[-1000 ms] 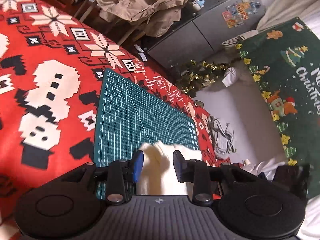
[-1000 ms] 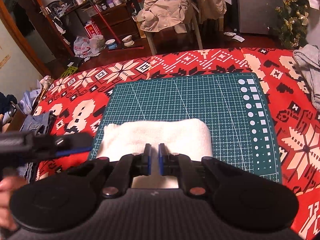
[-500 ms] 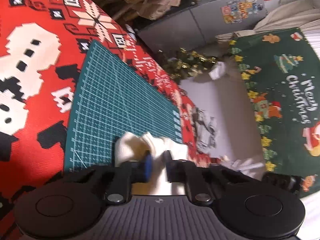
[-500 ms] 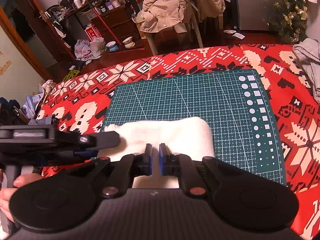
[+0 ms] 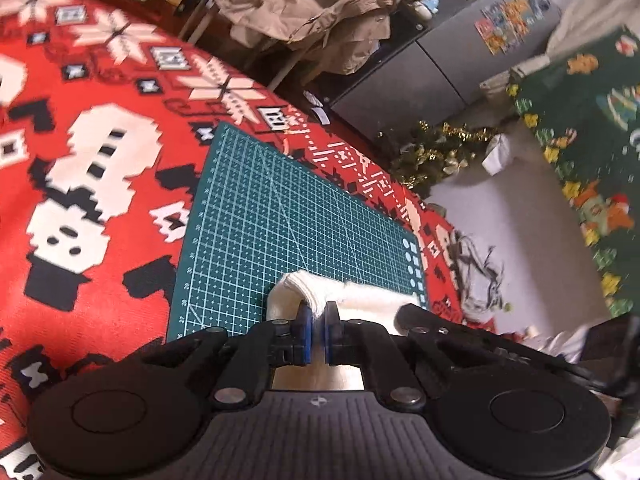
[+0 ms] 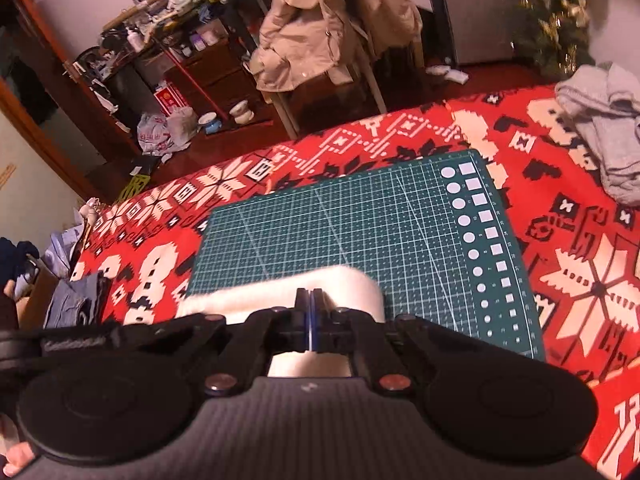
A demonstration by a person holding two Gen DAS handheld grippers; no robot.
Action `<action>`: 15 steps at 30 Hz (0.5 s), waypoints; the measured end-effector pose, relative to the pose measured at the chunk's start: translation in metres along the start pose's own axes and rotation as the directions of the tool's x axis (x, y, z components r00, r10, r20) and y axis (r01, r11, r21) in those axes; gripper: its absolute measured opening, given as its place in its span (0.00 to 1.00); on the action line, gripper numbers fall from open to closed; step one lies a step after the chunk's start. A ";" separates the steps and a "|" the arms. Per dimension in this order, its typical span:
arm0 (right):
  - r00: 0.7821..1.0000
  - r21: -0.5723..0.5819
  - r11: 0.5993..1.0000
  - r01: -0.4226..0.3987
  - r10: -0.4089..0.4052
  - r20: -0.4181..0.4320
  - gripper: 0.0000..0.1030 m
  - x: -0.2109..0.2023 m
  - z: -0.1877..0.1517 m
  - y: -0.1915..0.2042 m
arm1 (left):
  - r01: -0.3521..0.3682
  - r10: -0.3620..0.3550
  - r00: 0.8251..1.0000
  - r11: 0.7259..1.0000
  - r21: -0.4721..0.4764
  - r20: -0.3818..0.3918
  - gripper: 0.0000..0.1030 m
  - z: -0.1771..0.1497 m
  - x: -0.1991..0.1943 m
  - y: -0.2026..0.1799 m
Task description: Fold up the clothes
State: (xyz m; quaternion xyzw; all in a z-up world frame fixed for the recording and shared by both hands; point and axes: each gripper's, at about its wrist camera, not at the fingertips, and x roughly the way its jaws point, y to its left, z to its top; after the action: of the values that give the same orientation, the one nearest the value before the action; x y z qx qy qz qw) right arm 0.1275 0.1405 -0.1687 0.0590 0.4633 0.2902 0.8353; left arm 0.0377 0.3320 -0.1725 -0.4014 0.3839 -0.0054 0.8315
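Note:
A white cloth (image 5: 320, 290) lies folded along the near edge of a green cutting mat (image 5: 280, 216) on a red patterned blanket (image 5: 100, 200). My left gripper (image 5: 316, 316) is shut on a raised fold at the cloth's left end, and fabric bulges up between the blue pads. In the right wrist view the cloth (image 6: 260, 294) forms a long roll across the mat (image 6: 360, 232). My right gripper (image 6: 309, 300) has its pads pressed together at the cloth's near edge towards the right end. The left gripper's black body (image 6: 80, 344) shows at the left.
A grey garment (image 6: 600, 128) lies crumpled on the blanket at the far right. Folded jeans (image 6: 76, 300) sit at the blanket's left edge. Beyond the blanket stand a chair draped with a beige coat (image 6: 320, 28) and a small Christmas tree (image 6: 556, 20). A person's finger (image 6: 16, 456) shows bottom left.
The left gripper went from open around the cloth's end to shut on it and has lifted a fold. The right gripper's narrow gap has shut. Both views have shifted and tilted.

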 end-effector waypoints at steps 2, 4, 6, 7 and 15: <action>1.000 -0.005 1.000 0.030 -0.030 -0.006 0.00 0.008 0.003 -0.006 | 0.006 -0.006 1.000 1.000 -0.014 -0.007 0.06 0.000 0.002 -0.001; 0.999 0.016 0.999 0.038 -0.038 -0.003 0.00 0.009 0.007 -0.012 | 0.009 -0.009 1.000 1.000 -0.015 -0.014 0.07 0.001 0.001 -0.002; 0.996 0.024 0.996 0.087 -0.088 0.026 0.00 0.002 0.011 -0.017 | 0.017 -0.017 0.999 1.000 -0.027 -0.028 0.10 0.003 0.002 0.000; 0.997 0.039 0.996 0.076 -0.077 0.031 0.00 -0.002 0.013 -0.020 | 0.024 -0.025 0.999 0.999 -0.036 -0.032 0.11 0.005 0.001 0.002; 0.993 -0.099 0.988 -0.118 0.116 -0.022 0.01 -0.003 0.011 0.022 | 0.044 -0.045 0.999 0.995 -0.093 -0.007 0.20 0.014 0.002 0.006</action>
State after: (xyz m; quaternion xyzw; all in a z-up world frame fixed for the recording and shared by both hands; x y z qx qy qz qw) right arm 0.1254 0.1593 -0.1526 0.0420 0.4507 0.3620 0.8149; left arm 0.0461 0.3447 -0.1731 -0.4480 0.3788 -0.0078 0.8098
